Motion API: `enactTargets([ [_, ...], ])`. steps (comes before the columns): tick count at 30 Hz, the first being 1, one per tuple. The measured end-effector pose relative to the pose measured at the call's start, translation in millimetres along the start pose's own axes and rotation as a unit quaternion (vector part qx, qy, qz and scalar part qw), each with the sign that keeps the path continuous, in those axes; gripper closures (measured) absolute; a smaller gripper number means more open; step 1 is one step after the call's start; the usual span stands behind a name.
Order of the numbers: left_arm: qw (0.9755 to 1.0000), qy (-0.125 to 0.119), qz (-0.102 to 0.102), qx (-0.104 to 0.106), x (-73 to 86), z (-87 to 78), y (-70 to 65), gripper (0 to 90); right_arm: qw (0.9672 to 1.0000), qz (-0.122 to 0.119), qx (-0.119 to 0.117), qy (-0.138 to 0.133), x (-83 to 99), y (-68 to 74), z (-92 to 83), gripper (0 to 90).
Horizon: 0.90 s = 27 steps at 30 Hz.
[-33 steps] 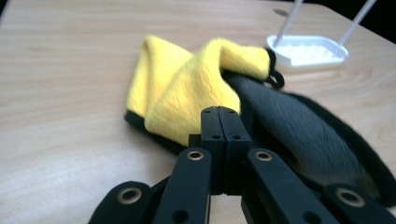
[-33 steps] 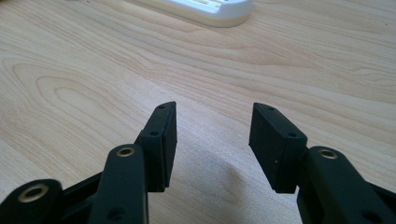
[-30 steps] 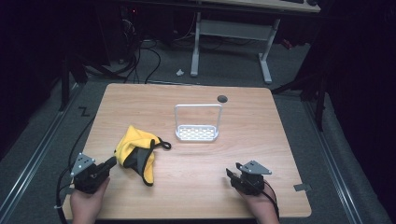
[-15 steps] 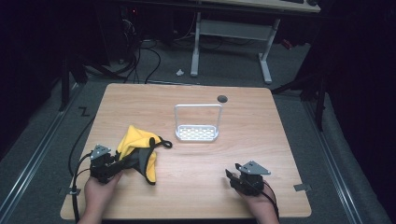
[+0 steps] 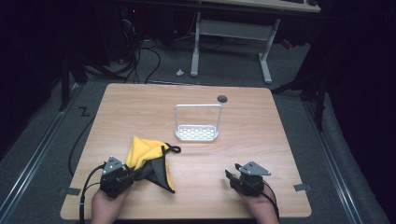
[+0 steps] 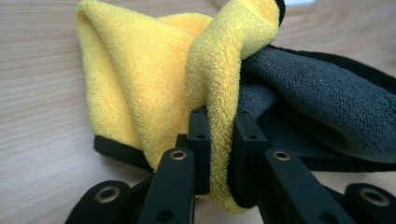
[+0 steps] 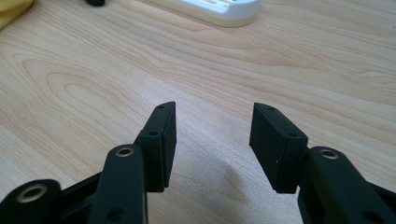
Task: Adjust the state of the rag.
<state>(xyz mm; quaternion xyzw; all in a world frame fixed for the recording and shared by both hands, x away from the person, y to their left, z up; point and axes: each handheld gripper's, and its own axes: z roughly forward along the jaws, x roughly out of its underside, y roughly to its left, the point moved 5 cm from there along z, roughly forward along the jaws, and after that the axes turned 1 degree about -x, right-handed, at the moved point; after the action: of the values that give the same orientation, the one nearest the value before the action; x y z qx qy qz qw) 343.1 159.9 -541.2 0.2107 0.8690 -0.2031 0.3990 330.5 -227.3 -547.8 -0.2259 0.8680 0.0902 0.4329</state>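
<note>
So the left hand-held gripper [image 6: 218,140] has just moved in on the cloth [image 6: 187,79]. A second ago it sat off to the left of the yellow-and-dark-grey cloth with its jaws together; now it's pushed right up against the near edge, and its jaws have just been opening and then closing back in. In the left gripper view a folded yellow edge of the cloth runs down between the two black pads, and both pads look pressed against the fleece, so I'd call that a pinch on the fold, though probably a fresh one and not a deep bite.

The cloth itself is bunched up on the front-left part of the worktop [image 5: 261,140], yellow side humped up, dark grey side splayed out toward the middle, with a small black loop [image 5: 174,149] poking out at the far side. It looks pulled a bit toward the person compared with before.

The right hand-held gripper [image 5: 232,178] hasn't budged: parked at the front right, jaws standing apart with nothing but bare wood between them.

Further back, the white rack [image 5: 197,122] sits untouched mid-worktop. My read: the grab is basically made, lifting or spreading the cloth comes next.
</note>
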Motion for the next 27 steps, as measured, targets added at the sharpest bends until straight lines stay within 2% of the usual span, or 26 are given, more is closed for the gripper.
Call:
enactTargets([
  [3, 0.9999, 0.002, 0.0, 0.015, 4.4, -0.8, -18.5, 79.4, 1.0, -0.004, -0.003, -0.002, -0.7, 2.7, -0.9, 51.6],
  [7, 0.9993, 0.007, 0.018, 0.032, 12.0, 0.6, -47.4, 79.4, 0.9999, -0.009, -0.011, -0.004, -2.6, 8.3, -0.9, 51.4],
  [9, 0.9991, 0.006, 0.025, 0.035, 12.4, 2.9, -55.5, 79.3, 0.9998, -0.013, -0.016, -0.006, -5.0, 13.1, -1.1, 51.0],
  [10, 0.999, 0.006, 0.025, 0.037, 12.2, 4.7, -58.2, 79.2, 0.9995, -0.015, -0.026, -0.012, -9.4, 21.2, -3.1, 50.5],
  [11, 0.9989, 0.006, 0.025, 0.039, 11.9, 6.2, -60.1, 79.2, 0.9995, -0.015, -0.026, -0.012, -9.4, 21.2, -3.1, 50.5],
  [12, 0.9989, 0.002, 0.023, 0.042, 11.6, 8.1, -61.8, 79.1, 0.9992, -0.015, -0.033, -0.017, -12.1, 26.7, -4.6, 50.1],
  [15, 0.9986, 0.001, 0.028, 0.044, 11.9, 13.1, -66.9, 79.1, 0.9969, -0.034, -0.063, -0.034, -24.0, 55.0, -9.1, 47.5],
  [16, 0.9987, -0.001, 0.015, 0.049, 12.5, 14.2, -71.3, 79.1, 0.9969, -0.034, -0.063, -0.034, -24.0, 55.0, -9.1, 47.5],
  [17, 0.9985, 0.0, 0.031, 0.045, 12.3, 15.1, -70.8, 79.0, 0.996, -0.041, -0.071, -0.038, -27.0, 62.9, -9.6, 46.6],
  [19, 0.9984, -0.001, 0.035, 0.045, 12.2, 16.6, -74.1, 79.1, 0.9938, -0.047, -0.093, -0.04, -32.2, 79.1, -10.5, 44.7],
  [20, 0.9983, -0.003, 0.034, 0.048, 12.3, 17.5, -76.4, 79.0, 0.9914, -0.055, -0.11, -0.044, -36.5, 94.2, -11.9, 43.6],
  [21, 0.9981, -0.002, 0.038, 0.047, 12.5, 18.1, -78.1, 79.0, 0.9914, -0.055, -0.11, -0.044, -36.5, 94.2, -11.9, 43.6],
  [24, 0.9979, -0.003, 0.048, 0.045, 12.6, 19.7, -81.7, 78.9, 0.9872, -0.066, -0.136, -0.052, -40.9, 112.9, -15.6, 42.1],
  [27, 0.9979, -0.003, 0.045, 0.046, 12.4, 21.1, -82.3, 78.9, 0.9836, -0.075, -0.155, -0.052, -41.1, 127.0, -16.4, 40.4],
])
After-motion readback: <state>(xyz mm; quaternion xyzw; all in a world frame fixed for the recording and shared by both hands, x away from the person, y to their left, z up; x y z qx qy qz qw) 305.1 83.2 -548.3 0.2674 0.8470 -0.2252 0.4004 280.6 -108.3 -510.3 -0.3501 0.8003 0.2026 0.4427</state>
